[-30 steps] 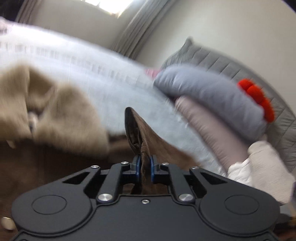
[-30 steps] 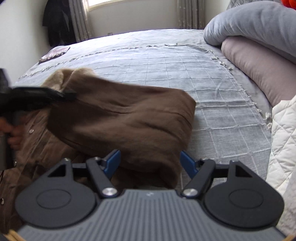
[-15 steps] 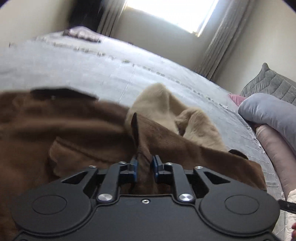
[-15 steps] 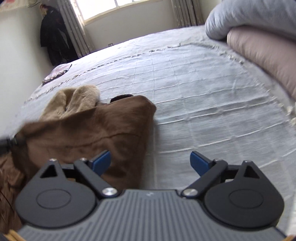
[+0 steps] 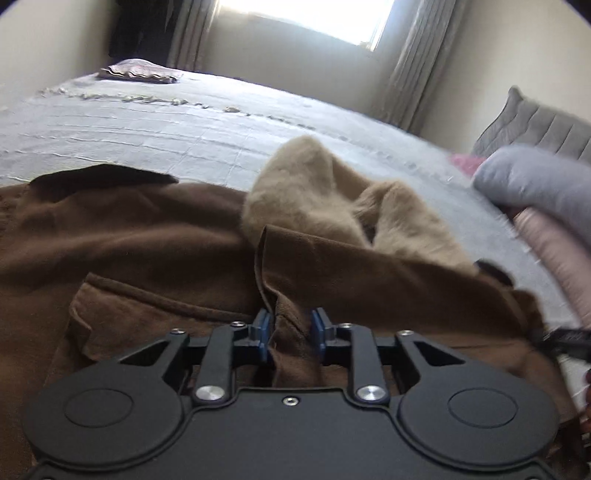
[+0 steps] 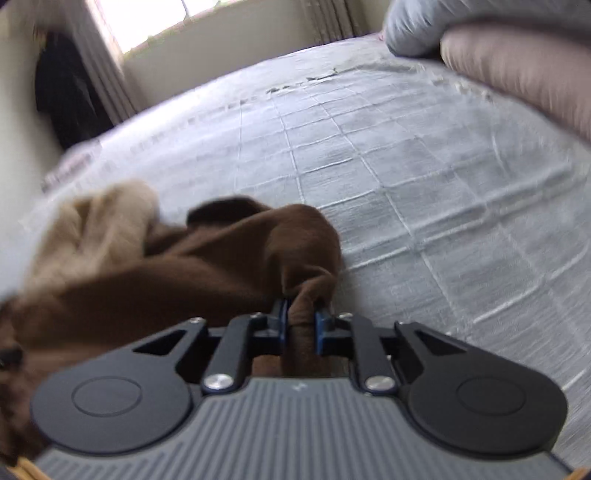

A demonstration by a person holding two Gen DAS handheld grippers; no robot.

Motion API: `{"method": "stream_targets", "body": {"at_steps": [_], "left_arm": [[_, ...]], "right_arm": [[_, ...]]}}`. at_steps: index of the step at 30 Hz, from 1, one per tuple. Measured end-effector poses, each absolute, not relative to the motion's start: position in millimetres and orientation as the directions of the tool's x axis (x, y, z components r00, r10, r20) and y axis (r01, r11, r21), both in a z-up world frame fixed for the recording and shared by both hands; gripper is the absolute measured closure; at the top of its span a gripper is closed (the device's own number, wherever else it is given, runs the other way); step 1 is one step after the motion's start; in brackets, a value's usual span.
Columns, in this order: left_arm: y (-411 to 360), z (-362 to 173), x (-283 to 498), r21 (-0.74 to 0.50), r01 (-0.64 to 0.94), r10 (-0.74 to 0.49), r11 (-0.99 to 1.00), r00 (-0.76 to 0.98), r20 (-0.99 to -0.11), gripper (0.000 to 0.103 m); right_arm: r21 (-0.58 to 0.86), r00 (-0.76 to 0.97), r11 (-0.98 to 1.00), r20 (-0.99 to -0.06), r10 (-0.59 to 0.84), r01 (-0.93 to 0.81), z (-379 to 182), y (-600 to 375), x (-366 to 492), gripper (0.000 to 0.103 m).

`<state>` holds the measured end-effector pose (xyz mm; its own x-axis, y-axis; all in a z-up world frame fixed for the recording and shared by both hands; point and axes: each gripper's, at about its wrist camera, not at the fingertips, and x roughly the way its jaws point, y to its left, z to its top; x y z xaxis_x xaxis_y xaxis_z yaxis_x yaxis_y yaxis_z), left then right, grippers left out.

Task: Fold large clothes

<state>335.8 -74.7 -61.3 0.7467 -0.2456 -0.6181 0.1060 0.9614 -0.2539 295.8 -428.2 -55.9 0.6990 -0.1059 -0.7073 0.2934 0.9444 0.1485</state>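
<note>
Brown suede-like coat with tan fleece lining [image 5: 155, 236] lies bunched on the grey quilted bedspread [image 6: 424, 177]; left gripper [image 5: 289, 332] and right gripper [image 6: 300, 321] each pinch 1 coat edge, folding barely begun.

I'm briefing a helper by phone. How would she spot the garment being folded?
On the pale grey quilted bedspread, near the stacked pillows, lies a dark brown suede-like coat. Its tan fleecy collar marks it out, and both grippers pinch it.

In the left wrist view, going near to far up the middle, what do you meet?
left gripper shut on the brown coat → tan fur collar → grey bedspread → window.
</note>
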Motion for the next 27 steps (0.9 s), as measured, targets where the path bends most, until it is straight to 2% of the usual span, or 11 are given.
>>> {"method": "stream_targets", "body": {"at_steps": [1,3,4,6,9,13,15,21,23,24,27], "left_arm": [[-77.4,-58.8,332.2,-0.235,0.098,-0.226,0.967,0.756,-0.614,0.072],[-80.2,-46.0,319.4,-0.210,0.083,-0.194,0.974,0.788,-0.584,0.055],[-79.2,-37.0,310.1,-0.208,0.098,-0.198,0.973,0.815,-0.545,0.048],[-80.6,-22.7,293.6,-0.204,0.136,-0.220,0.969,0.848,-0.482,0.046],[-84.8,-17.7,280.9,-0.237,0.236,-0.321,0.942,0.837,-0.444,0.046],[-93.4,-52.8,285.9,-0.246,0.306,-0.392,0.919,0.763,-0.514,0.046],[-91.7,-78.3,288.8,-0.257,0.320,-0.410,0.912,0.731,-0.546,0.046],[-82.1,-65.5,280.4,-0.295,0.305,-0.422,0.905,0.724,-0.546,0.045],[-74.2,-57.1,266.7,-0.318,0.296,-0.428,0.901,0.729,-0.534,0.032],[-69.8,-54.6,257.8,-0.326,0.303,-0.437,0.895,0.735,-0.518,0.029],[-59.9,-55.1,240.2,-0.321,0.296,-0.429,0.900,0.732,-0.529,0.026]], "right_arm": [[0.079,0.698,0.952,-0.698,-0.159,0.296,-49.2,-418.5,295.2,0.074],[-0.042,0.730,0.963,-0.643,-0.231,0.267,-34.7,-399.0,284.0,0.046],[-0.085,0.754,0.966,-0.609,-0.245,0.244,-29.4,-389.9,276.0,0.043],[-0.121,0.791,0.976,-0.571,-0.219,0.182,-22.3,-374.7,260.0,0.043],[-0.039,0.816,0.994,-0.568,-0.107,0.103,-25.3,-363.4,240.4,0.043],[0.010,0.776,0.999,-0.629,-0.033,0.050,-65.5,-358.9,236.9,0.042],[-0.006,0.810,1.000,-0.586,-0.018,0.018,-81.7,-358.0,228.8,0.042],[-0.090,0.787,0.995,-0.610,-0.093,0.048,-67.5,-343.6,224.5,0.040],[-0.079,0.786,0.996,-0.613,-0.085,0.047,-57.8,-341.7,211.4,0.032],[-0.065,0.791,0.997,-0.607,-0.073,0.042,-54.9,-342.3,202.4,0.025],[-0.075,0.770,0.996,-0.631,-0.092,0.057,-51.1,-349.9,178.8,0.023]]}}
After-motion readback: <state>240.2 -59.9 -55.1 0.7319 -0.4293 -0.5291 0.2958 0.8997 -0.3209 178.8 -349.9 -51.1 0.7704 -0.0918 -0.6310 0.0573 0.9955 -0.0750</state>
